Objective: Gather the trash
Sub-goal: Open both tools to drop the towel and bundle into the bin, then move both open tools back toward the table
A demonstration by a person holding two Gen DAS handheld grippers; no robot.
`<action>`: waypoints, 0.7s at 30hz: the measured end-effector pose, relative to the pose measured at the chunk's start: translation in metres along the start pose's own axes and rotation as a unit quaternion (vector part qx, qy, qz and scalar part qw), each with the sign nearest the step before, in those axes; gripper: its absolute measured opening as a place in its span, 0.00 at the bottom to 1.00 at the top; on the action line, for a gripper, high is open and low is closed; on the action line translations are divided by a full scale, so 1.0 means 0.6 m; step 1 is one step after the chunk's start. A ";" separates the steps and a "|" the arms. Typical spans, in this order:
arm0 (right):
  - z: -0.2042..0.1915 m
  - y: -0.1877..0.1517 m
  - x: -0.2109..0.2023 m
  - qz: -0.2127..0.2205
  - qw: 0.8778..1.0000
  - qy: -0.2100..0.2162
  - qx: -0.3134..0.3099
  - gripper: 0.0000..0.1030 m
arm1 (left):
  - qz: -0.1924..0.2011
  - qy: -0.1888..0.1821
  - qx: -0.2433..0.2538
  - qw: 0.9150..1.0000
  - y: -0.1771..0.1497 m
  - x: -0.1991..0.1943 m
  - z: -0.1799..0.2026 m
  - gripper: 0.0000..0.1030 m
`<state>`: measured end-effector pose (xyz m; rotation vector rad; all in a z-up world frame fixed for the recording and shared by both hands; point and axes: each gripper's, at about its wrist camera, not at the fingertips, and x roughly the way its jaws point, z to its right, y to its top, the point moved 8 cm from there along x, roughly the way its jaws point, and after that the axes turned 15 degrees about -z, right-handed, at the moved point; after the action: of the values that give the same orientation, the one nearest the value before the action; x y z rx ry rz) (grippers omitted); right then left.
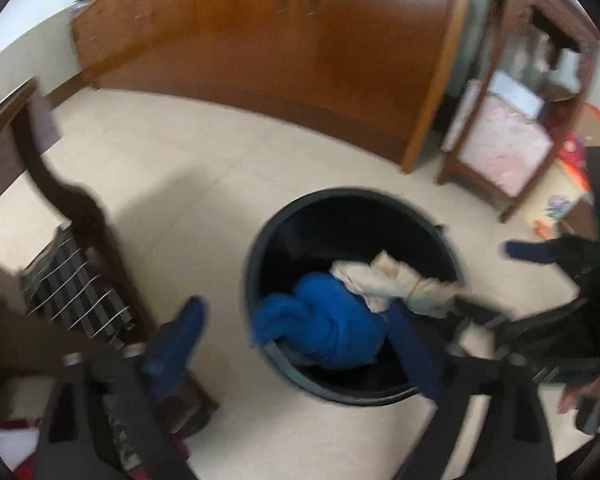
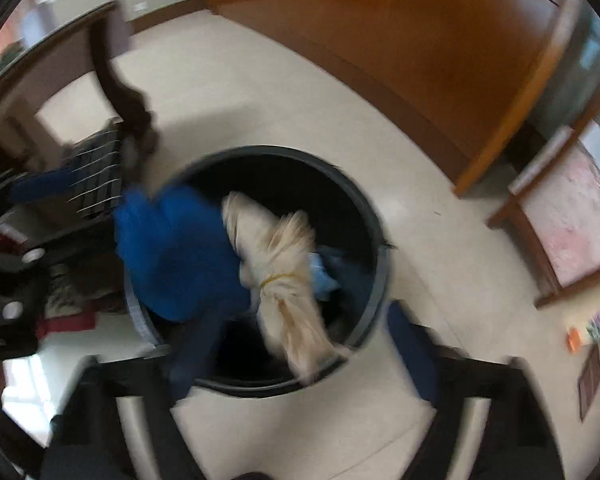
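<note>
A round black bin (image 1: 260, 248) stands on the pale floor; it also shows in the right wrist view (image 2: 374, 220). A crumpled blue bag (image 1: 324, 320) and a cream bundle tied with a yellow band (image 1: 388, 280) lie in it, both also in the right wrist view: blue bag (image 2: 176, 248), cream bundle (image 2: 276, 256). My left gripper (image 1: 300, 344) is open above the bin's near rim. My right gripper (image 2: 300, 348) is open above the bin, and the cream bundle hangs over the rim between its fingers, touching neither. The right gripper also shows at the right edge of the left wrist view (image 1: 548, 264).
A dark wooden table leg (image 1: 80, 208) and a striped black basket (image 1: 76, 292) stand left of the bin. A long wooden cabinet (image 1: 284, 40) runs along the back. A wooden chair with a pink cushion (image 1: 504, 148) is at the right. Small items lie on the floor (image 2: 592, 332).
</note>
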<state>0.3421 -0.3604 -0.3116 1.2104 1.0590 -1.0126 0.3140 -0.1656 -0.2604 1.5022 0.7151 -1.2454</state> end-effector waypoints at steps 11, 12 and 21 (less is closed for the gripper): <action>0.010 -0.024 -0.066 0.019 0.999 -0.023 0.021 1.00 | 0.023 0.023 -0.006 0.999 -0.025 -0.070 0.006 1.00; 0.012 -0.024 -0.075 0.024 0.999 -0.021 0.024 1.00 | 0.027 0.023 -0.004 0.999 -0.027 -0.081 0.007 1.00; -0.010 -0.052 -0.180 0.075 0.997 -0.016 0.022 1.00 | 0.063 0.032 -0.019 0.997 -0.039 -0.156 -0.010 1.00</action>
<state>0.2884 -0.3534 -0.2129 1.2869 0.9106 -0.9390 0.2678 -0.1385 -0.1802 1.5372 0.6711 -1.0887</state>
